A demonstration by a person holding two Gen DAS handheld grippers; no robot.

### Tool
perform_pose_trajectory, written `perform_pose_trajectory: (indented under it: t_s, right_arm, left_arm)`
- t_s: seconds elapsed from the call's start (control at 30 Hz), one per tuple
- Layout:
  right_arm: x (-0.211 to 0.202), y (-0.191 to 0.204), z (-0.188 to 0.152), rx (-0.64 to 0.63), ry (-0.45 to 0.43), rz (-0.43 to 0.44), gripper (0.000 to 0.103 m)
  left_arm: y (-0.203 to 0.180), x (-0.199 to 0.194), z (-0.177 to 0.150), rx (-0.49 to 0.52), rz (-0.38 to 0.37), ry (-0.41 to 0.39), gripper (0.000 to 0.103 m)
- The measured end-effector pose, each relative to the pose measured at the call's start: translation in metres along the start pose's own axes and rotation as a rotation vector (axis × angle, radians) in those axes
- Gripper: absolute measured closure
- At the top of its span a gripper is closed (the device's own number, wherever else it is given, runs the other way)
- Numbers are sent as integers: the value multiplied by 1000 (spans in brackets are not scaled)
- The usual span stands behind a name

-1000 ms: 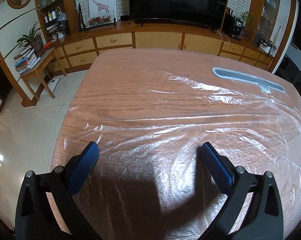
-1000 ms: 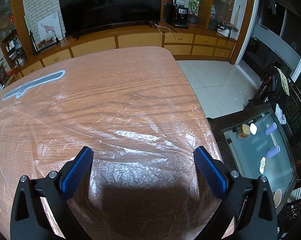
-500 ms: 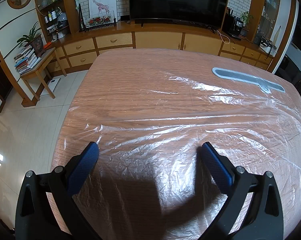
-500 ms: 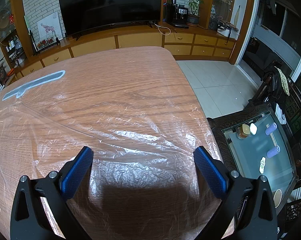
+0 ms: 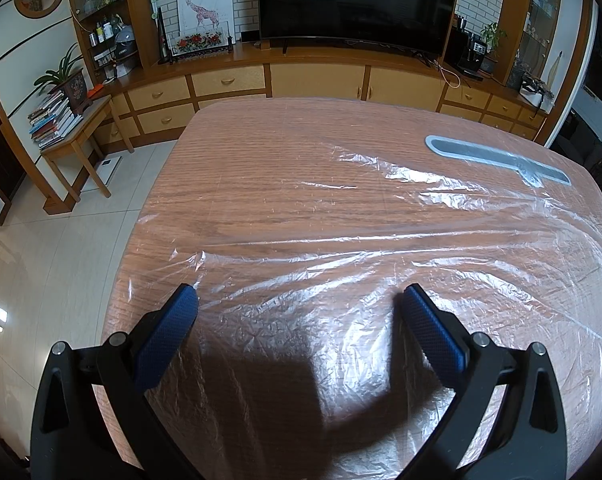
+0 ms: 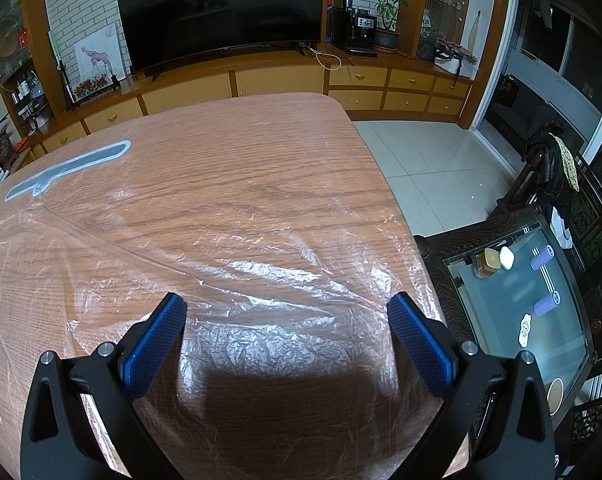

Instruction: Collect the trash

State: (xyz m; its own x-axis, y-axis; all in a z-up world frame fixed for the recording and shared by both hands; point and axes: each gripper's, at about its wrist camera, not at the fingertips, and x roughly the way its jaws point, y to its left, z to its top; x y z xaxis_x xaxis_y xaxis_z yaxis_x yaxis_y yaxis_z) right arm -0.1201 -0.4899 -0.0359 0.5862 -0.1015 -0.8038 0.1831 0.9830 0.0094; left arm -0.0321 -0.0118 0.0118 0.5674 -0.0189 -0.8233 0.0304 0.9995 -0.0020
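The task's thing is reading as the clear, crinkled plastic film sheet point(image 5: 381, 264) lying spread flat over the reddish-brown wood-grain table point(image 5: 269, 152); it is covering most of the top, its near part wrinkled and catching glare, its far edges lying smoother; judged very light, limp, thin and slippery, likely clinging to the wood and tearing if snagged; a raised fold or the loose corner near the left edge point(image 5: 199, 258) is looking the best place to pinch, since flat film offers nothing to bite. A pale grey, long flat plastic strip point(image 5: 497, 158) is lying at the far right under or on the film; which, cannot tell. The left gripper point(image 5: 299, 300) is hanging above the wrinkled near part, jaws spread wide, holding nothing; the right gripper point(image 6: 287, 308) is likewise gaping wide and empty over the sheet's right near corner; blue textured pads point(image 6: 153, 344) are showing bare.
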Motion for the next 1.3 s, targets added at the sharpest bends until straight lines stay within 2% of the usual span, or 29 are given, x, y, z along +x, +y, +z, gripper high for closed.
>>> perform_pose_trajectory:
  t_s: [1.3]
  right_arm:
    - [0, 0, 0, 0, 0, 0, 4]
  left_arm:
    - [3, 2, 2, -2, 0, 0, 1]
